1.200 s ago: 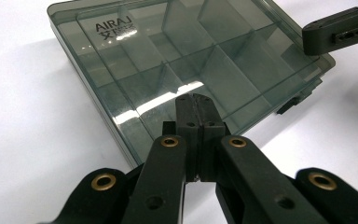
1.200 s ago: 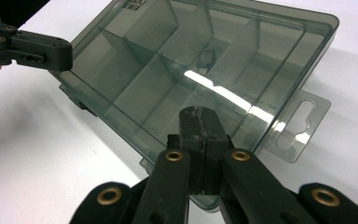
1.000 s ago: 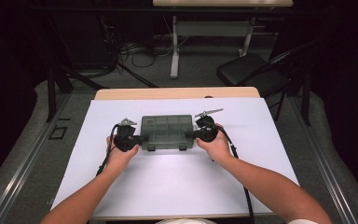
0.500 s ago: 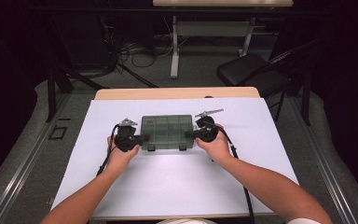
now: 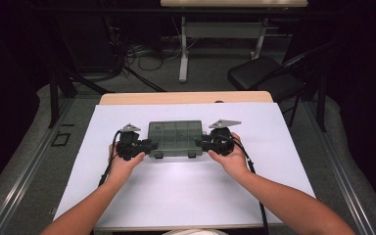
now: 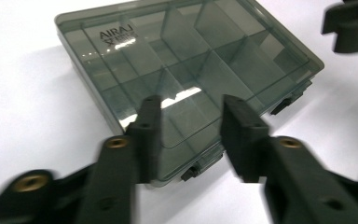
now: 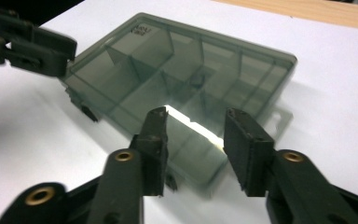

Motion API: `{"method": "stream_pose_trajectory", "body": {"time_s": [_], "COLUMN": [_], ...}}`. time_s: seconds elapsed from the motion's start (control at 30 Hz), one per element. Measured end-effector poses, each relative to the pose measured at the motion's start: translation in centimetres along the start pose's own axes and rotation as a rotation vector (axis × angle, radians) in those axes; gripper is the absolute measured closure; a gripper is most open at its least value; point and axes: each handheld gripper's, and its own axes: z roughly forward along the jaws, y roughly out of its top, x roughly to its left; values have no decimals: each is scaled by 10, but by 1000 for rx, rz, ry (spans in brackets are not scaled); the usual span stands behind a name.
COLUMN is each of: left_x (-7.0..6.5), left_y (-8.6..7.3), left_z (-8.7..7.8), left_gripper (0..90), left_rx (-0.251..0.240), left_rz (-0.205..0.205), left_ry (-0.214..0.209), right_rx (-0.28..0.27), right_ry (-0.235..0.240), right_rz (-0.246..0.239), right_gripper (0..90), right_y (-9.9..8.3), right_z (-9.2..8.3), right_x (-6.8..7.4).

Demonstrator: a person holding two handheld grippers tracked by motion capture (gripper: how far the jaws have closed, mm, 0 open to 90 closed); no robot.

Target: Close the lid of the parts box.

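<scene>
While the smoky, clear-lidded compartment box (image 5: 175, 138) lay closed at the middle of the white table sheet (image 5: 186, 196), its two latches (image 5: 192, 154) faced six o'clock, toward the person. Inside, the dividers showed through the lid, and the cells looked empty as far as could be told. At the box's nine o'clock end sat the left gripper (image 5: 149, 145), jaws spread and hovering over the near corner, gripping nothing; in the left gripper view its fingers (image 6: 150, 135) stood apart above the lid edge near one latch. At three o'clock the right gripper (image 5: 199, 143) mirrored it, also parted and empty, fingertips (image 7: 156, 140) over the opposite near corner.

The step in hand seemed to be getting the box open, so each gripper would do well to drop toward six o'clock onto a latch tab, keep the box from sliding on the smooth sheet, and lift both tabs evenly rather than prying one side.

Against the earlier high view, where both grippers were pressed together at the box ends, their jaws had just been opening, nothing between them; the right hand had shifted slightly, and the box stayed put
</scene>
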Motion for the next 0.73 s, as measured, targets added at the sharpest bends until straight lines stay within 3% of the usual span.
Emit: {"method": "stream_pose_trajectory", "body": {"time_s": [0.13,0.23,0.3,0.37,0.5,0.63,0.73], "left_x": [0,-2,-5,-7,-10,-8,-7], "left_y": [-3,-7,-9,-12,-21,-32,-38], "left_z": [-5,-10,-15,-22,-32,-42,-48], "left_gripper": [431,407,404,396,359,251,197], "left_rx": [-15,-3,-31,-71,-88,-99,-87], "left_rz": [7,31,51,98,84,34,45], "left_ry": [18,28,15,4,-3,-50,-59], "right_rx": [-6,-8,-23,-25,-24,-45,-36], "right_ry": [-34,-60,-71,-85,-97,-96,-92], "right_rz": [15,-11,-3,-18,-30,-5,-15], "right_gripper": [517,459,429,390,274,195,181], "right_y": [-11,-15,-17,-17,-20,-28,-37], "right_z": [-11,-19,-27,-34,-45,-55,-62], "right_x": [0,-1,-1,-1,-5,-8,-8]}}
